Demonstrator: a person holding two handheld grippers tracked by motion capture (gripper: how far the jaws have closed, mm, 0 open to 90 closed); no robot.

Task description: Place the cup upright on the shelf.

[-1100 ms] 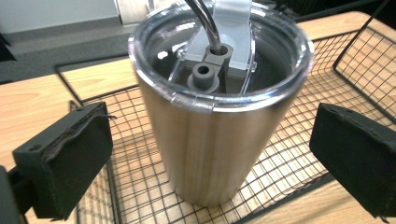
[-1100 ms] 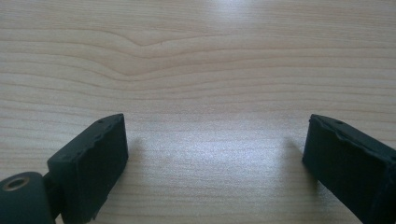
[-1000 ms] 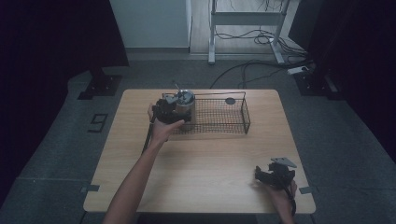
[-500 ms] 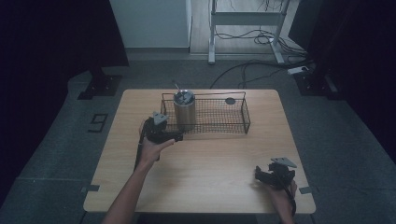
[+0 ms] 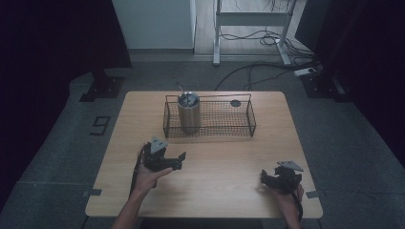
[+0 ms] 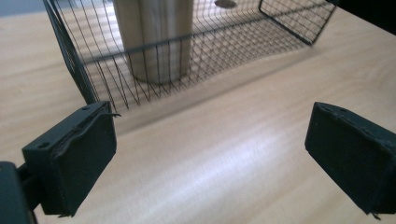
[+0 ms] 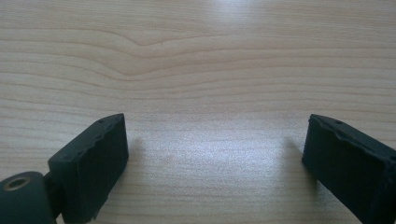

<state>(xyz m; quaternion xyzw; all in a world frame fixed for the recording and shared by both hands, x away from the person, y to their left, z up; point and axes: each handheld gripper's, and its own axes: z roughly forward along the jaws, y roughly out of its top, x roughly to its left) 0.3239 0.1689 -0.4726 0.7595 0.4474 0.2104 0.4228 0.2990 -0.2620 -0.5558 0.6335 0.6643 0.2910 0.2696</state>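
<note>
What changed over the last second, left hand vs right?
The left gripper let go of the metal cup in the wire basket and pulled back toward the person over the table; its jaws have just been closing a little, nothing between them. The cup stays upright at the basket's left end. The right gripper stayed put near the table's front right, open and empty.
</note>
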